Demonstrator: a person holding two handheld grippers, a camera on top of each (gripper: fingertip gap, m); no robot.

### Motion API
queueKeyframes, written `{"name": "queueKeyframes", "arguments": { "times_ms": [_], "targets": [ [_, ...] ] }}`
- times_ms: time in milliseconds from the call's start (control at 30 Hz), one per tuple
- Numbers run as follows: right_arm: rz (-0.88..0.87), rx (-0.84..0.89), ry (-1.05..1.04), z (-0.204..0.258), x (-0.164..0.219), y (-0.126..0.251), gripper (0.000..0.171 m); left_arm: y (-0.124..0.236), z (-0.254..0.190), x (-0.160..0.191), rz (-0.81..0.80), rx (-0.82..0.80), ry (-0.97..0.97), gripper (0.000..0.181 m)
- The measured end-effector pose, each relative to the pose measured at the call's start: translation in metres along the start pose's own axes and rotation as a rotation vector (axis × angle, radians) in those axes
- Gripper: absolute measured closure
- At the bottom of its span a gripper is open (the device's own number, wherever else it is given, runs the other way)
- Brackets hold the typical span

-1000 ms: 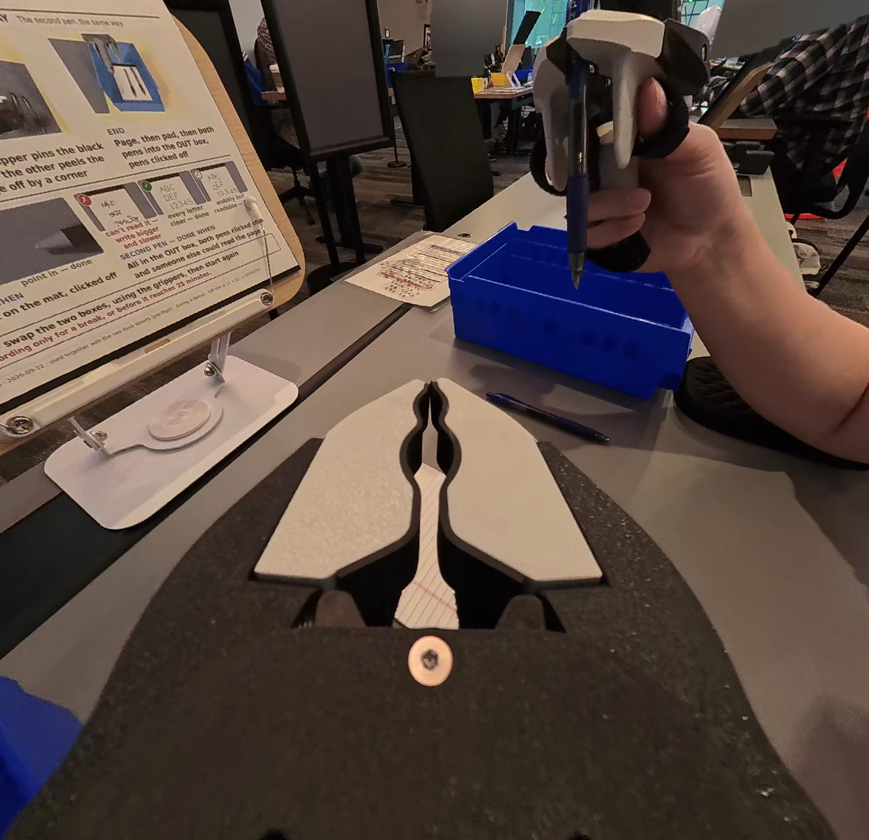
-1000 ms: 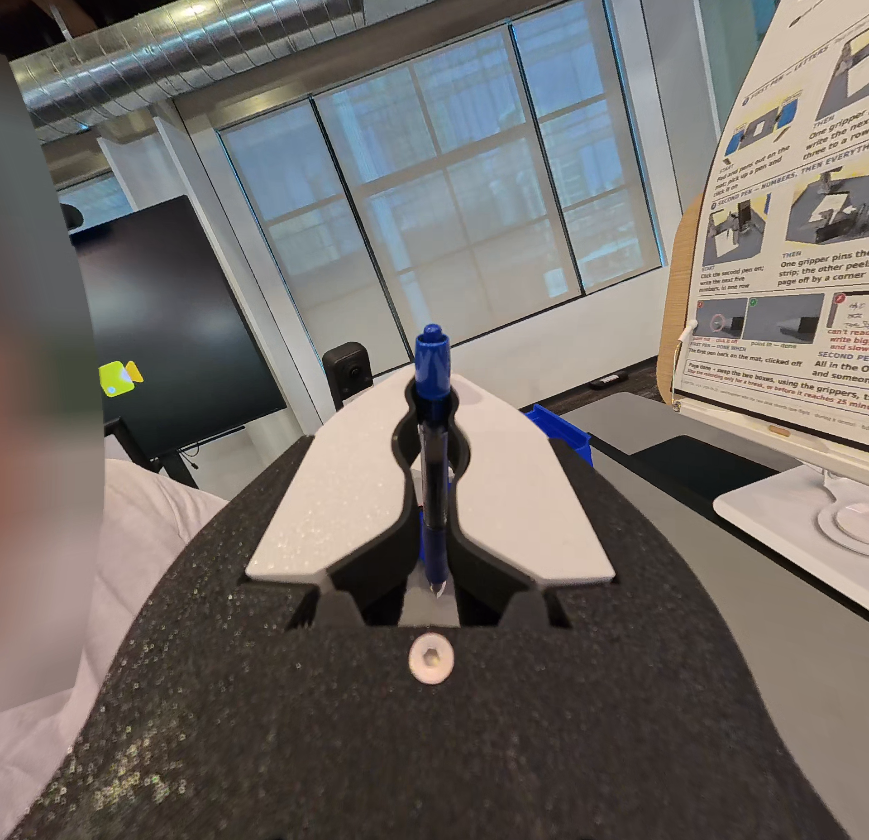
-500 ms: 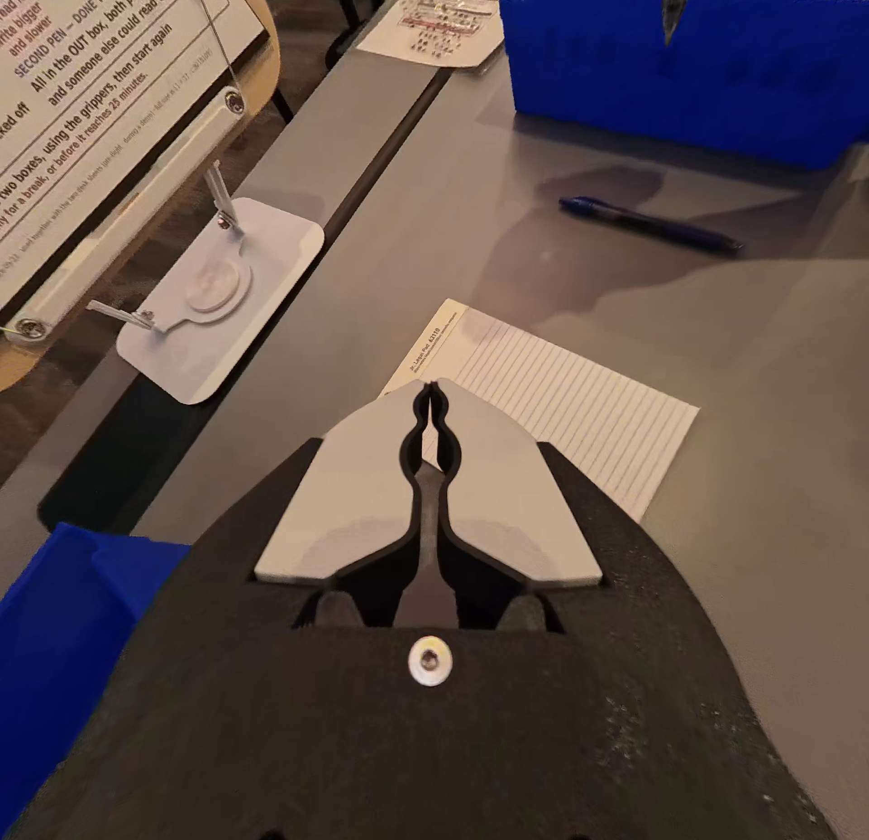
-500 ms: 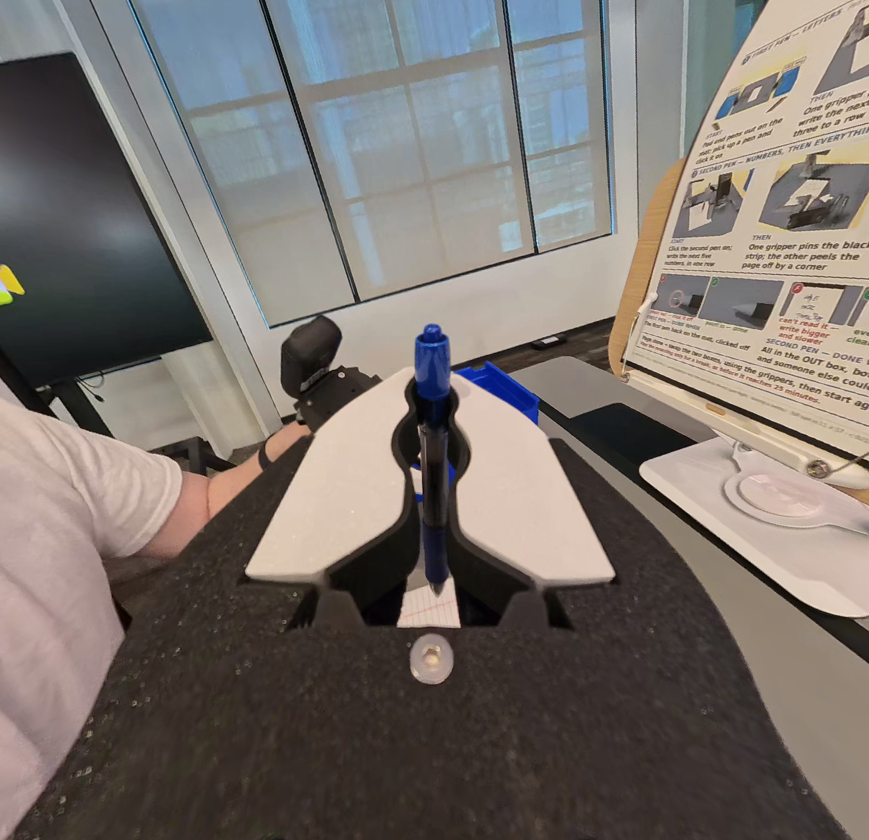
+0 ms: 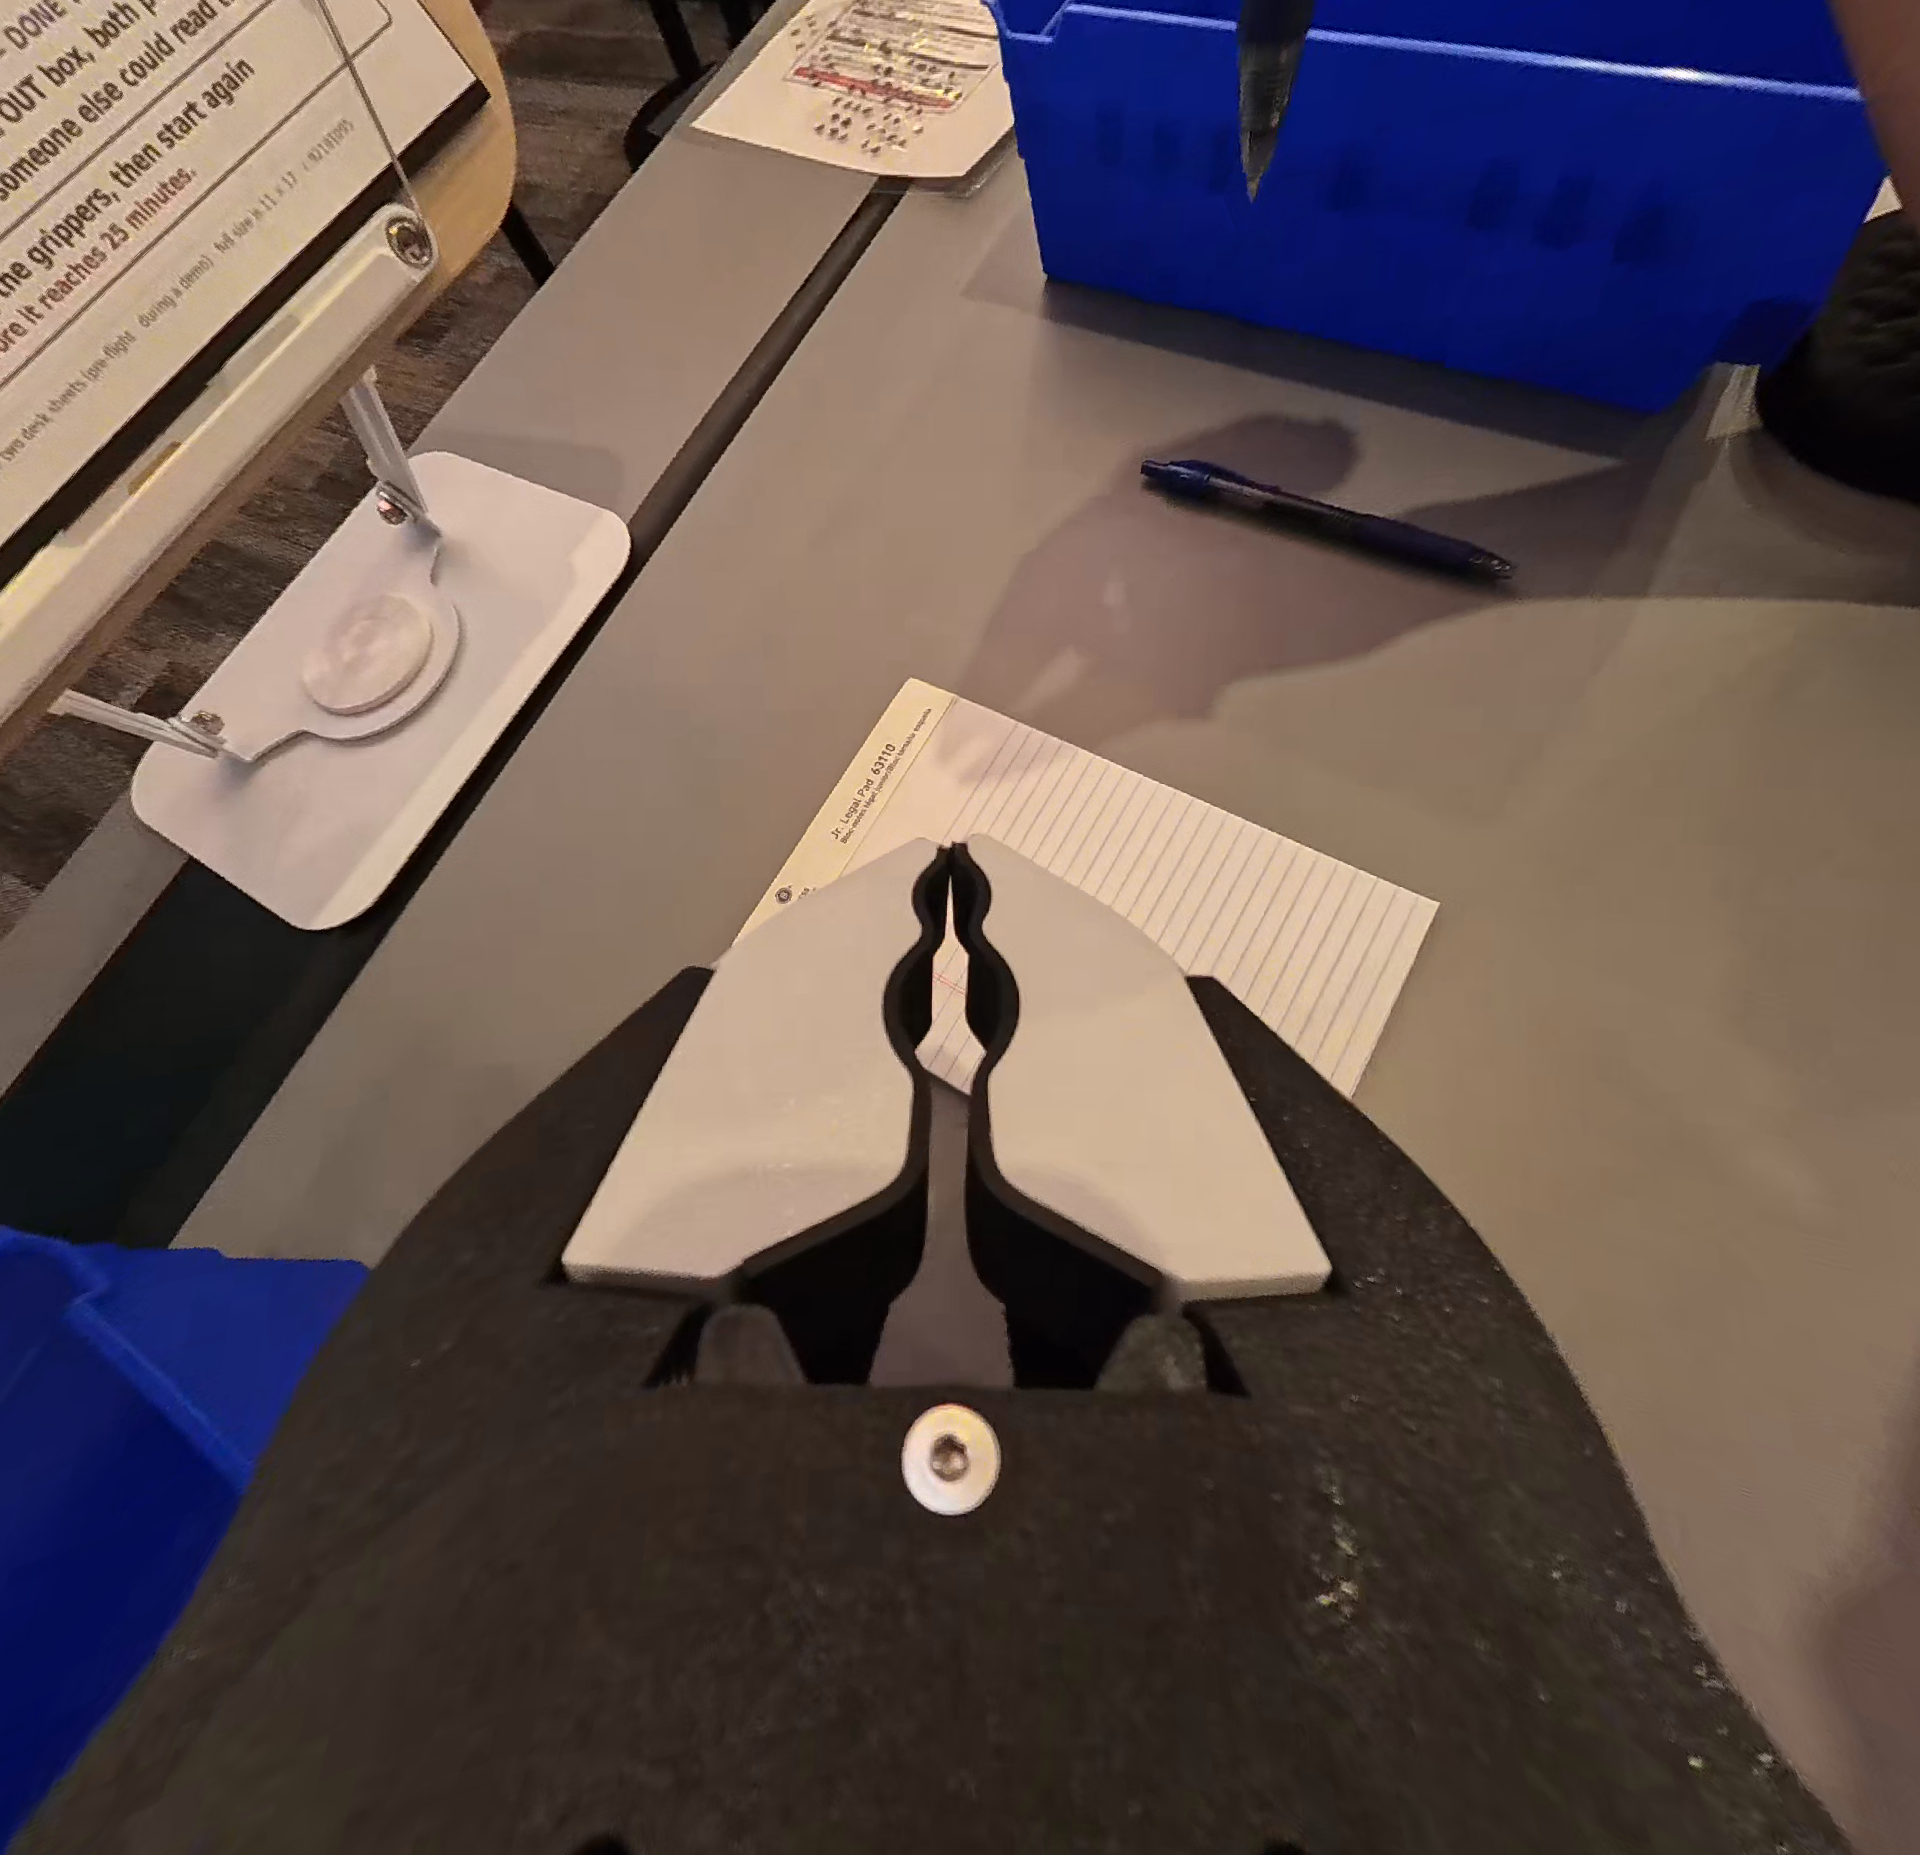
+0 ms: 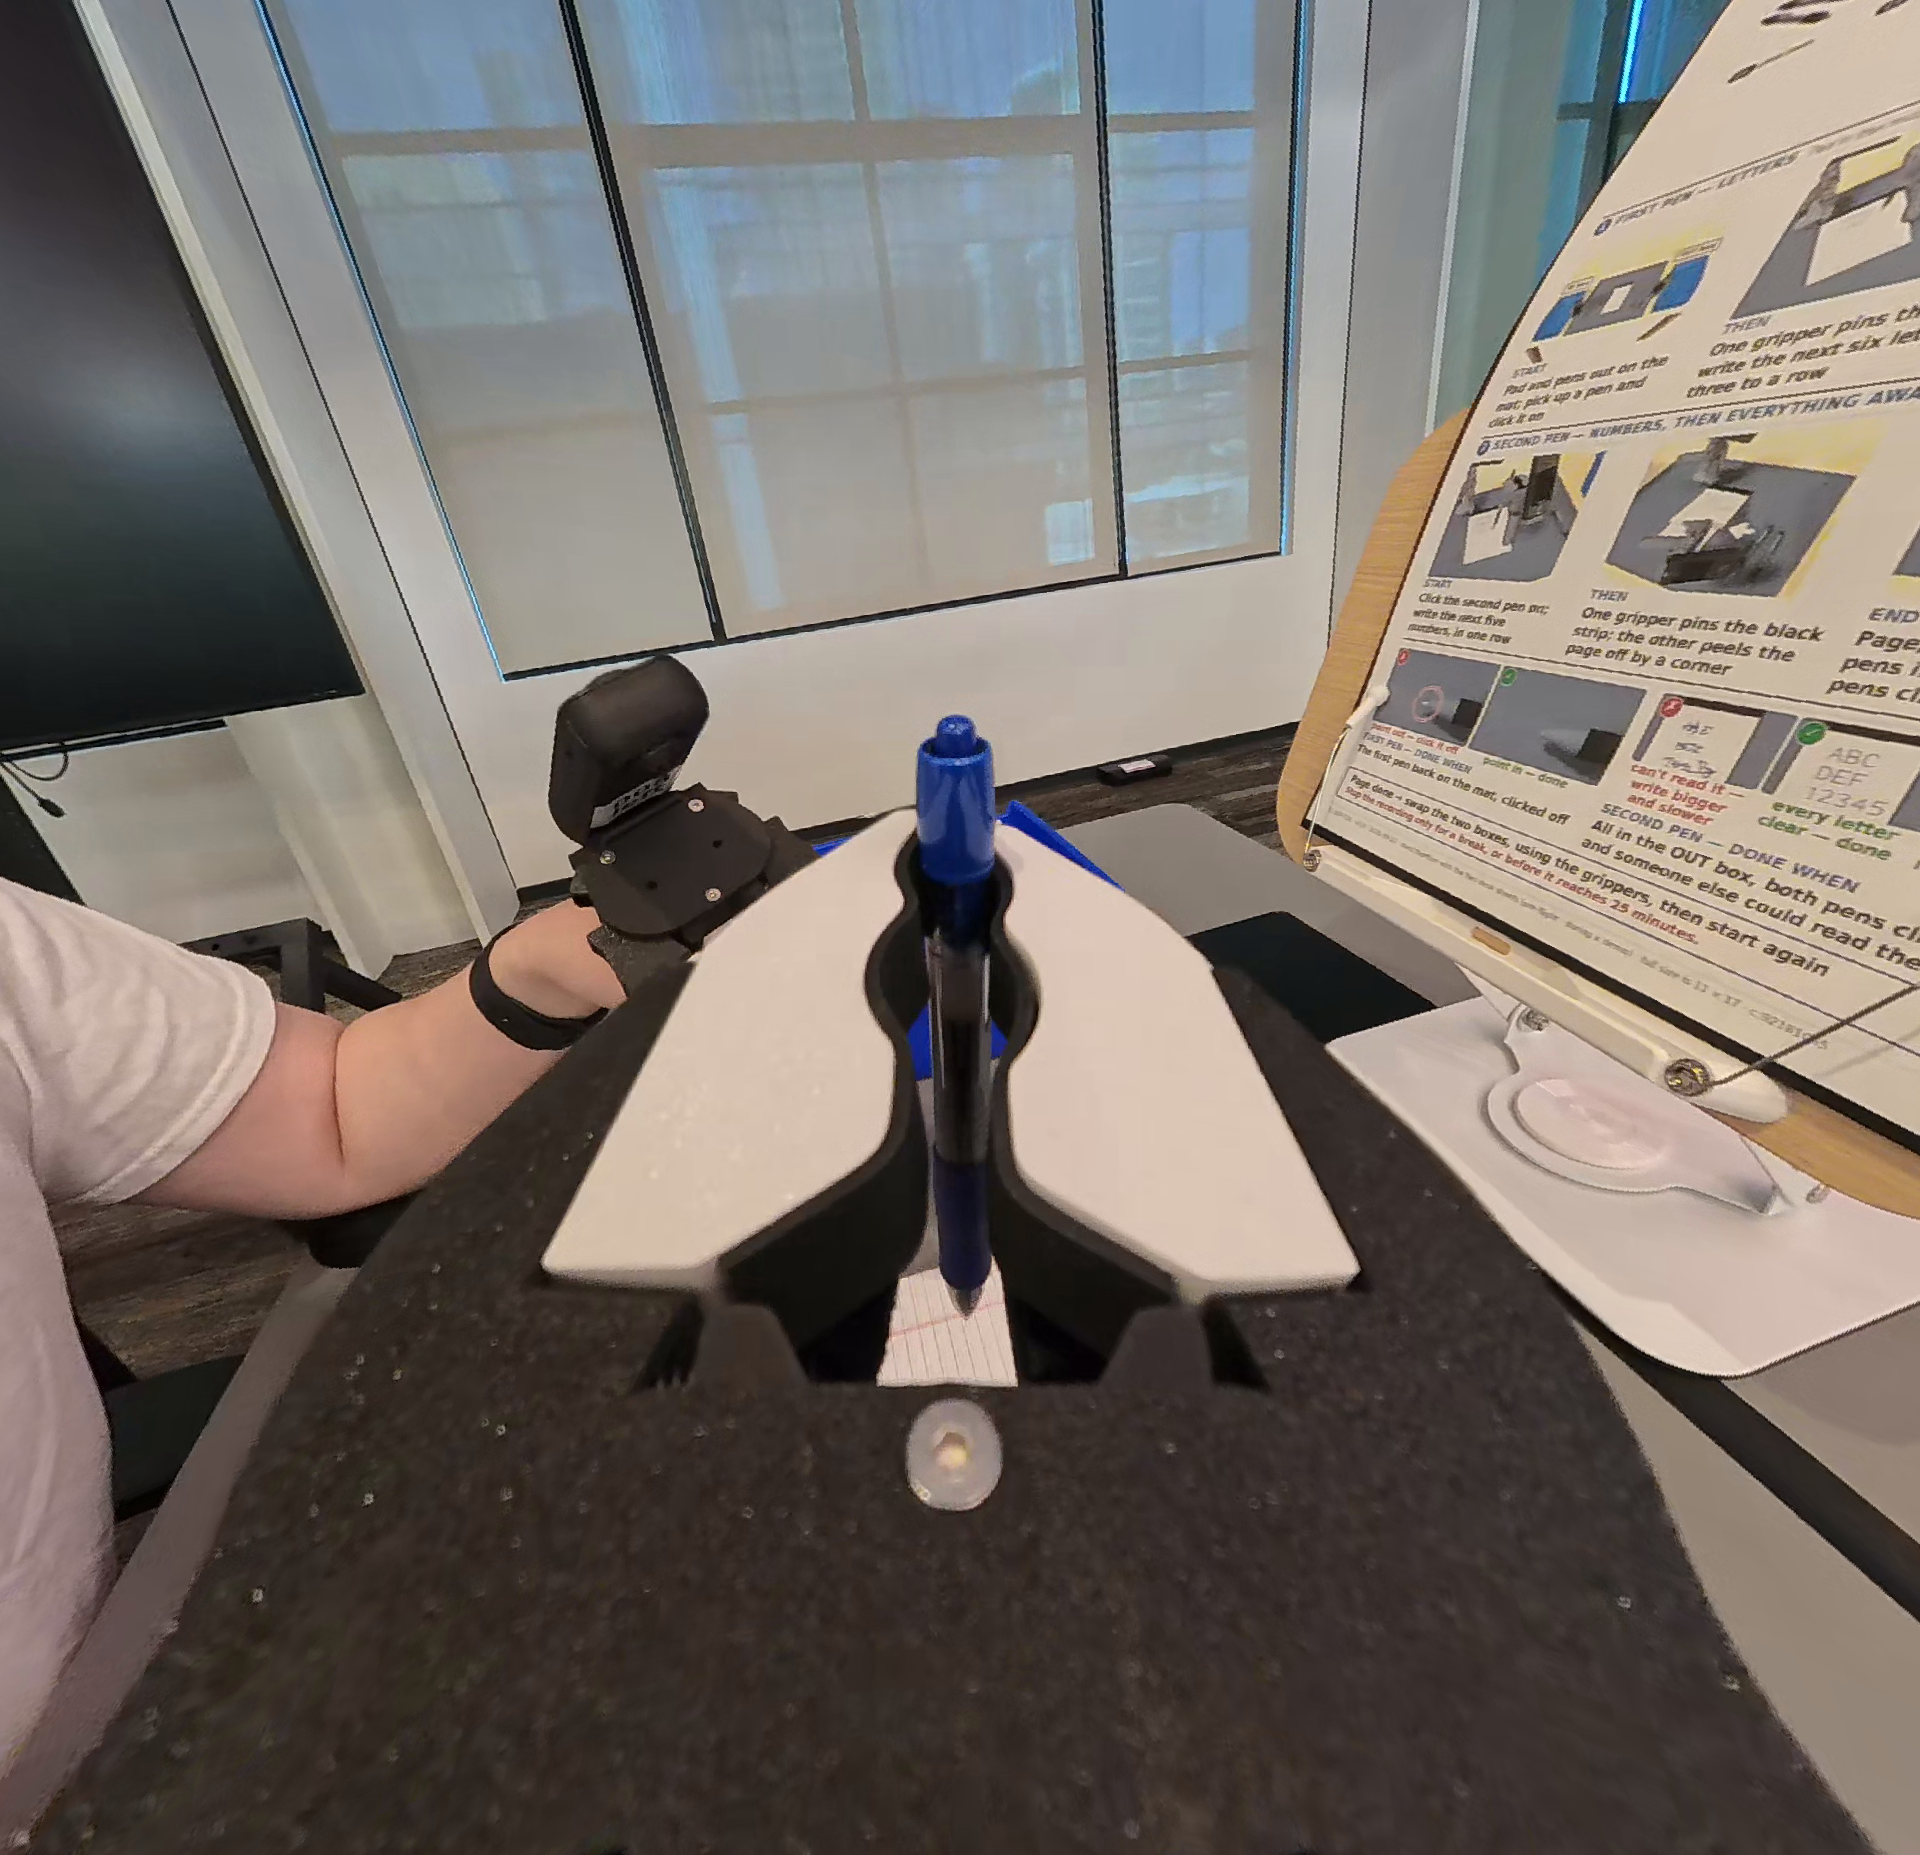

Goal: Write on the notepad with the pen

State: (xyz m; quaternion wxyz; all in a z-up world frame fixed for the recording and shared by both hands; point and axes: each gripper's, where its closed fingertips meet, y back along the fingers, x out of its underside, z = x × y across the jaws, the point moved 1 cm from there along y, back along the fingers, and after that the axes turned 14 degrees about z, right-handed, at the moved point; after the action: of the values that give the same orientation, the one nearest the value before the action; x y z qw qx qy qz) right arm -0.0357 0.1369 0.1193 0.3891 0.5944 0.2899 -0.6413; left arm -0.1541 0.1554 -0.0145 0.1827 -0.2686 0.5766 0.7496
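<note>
Blue plastic, the pen (image 6: 957, 1036) is light, stiff and slick; the right hand-held gripper (image 6: 951, 932) clamps its barrel, tip above the thin, slide-prone notepad (image 5: 1195, 891) on the table (image 5: 1558, 974). The left hand-held gripper (image 5: 953, 855), closed and empty, hovers over the pad's header, probably best pinned there.

A white lined notepad (image 5: 1195, 912) lies flat mid-table, its sheet blank. The blue pen (image 6: 956, 1026) stands upright (tip down) above it, apart from the paper.

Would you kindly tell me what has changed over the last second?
The left gripper tipped down over the notepad; the right gripper lowered its pen toward the page. Unchanged: both grippers shut, spare pen on the table.
</note>
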Motion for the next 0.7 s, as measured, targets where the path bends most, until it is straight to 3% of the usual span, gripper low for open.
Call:
{"name": "queueKeyframes", "arguments": {
  "times_ms": [267,467,700],
  "targets": [
    [0.001,0.013,0.008,-0.002,0.001,0.0,0.165,-0.003,-0.006,0.005,0.025,0.091,0.042,0.181],
    [0.01,0.021,0.02,-0.002,0.002,-0.001,0.165,-0.004,-0.035,0.016,0.084,0.43,0.134,0.181],
    [0.012,0.025,0.019,-0.004,0.005,-0.003,0.165,-0.013,-0.042,0.029,0.181,0.396,0.043,0.181]
  ]
}}
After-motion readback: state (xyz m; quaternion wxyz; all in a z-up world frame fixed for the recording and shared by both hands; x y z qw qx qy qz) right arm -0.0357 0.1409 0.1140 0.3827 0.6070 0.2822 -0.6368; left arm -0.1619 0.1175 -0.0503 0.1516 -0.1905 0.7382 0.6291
